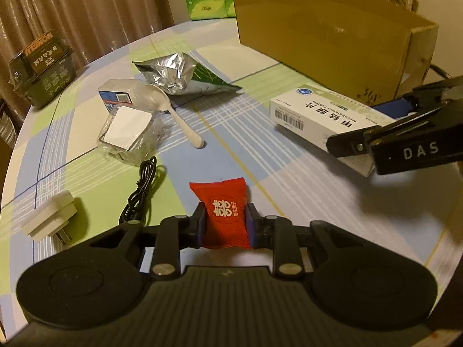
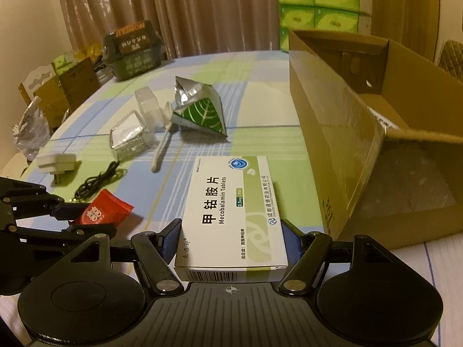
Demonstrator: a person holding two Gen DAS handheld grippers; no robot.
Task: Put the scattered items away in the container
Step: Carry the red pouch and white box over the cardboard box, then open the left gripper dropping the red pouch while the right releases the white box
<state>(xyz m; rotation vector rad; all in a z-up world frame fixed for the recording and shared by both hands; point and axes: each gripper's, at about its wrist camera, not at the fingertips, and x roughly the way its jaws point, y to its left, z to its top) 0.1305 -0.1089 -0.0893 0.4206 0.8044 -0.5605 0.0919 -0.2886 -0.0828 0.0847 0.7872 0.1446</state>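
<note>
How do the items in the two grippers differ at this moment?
The left gripper pinches a red packet, soft and crinkled; the right gripper clamps a white tablet box, rigid and flat-sided. The packet is much smaller than the box. Both carry printed characters, and neither is in the cardboard box yet.

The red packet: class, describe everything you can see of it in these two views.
The red packet is a small pillow-shaped sachet of glossy red wrapping with crimped, serrated ends and a pale double-happiness character printed on its face. It is pinched at both sides by the left gripper, with its far end sticking out past the fingers above the checked tablecloth, near the black cable.
</note>
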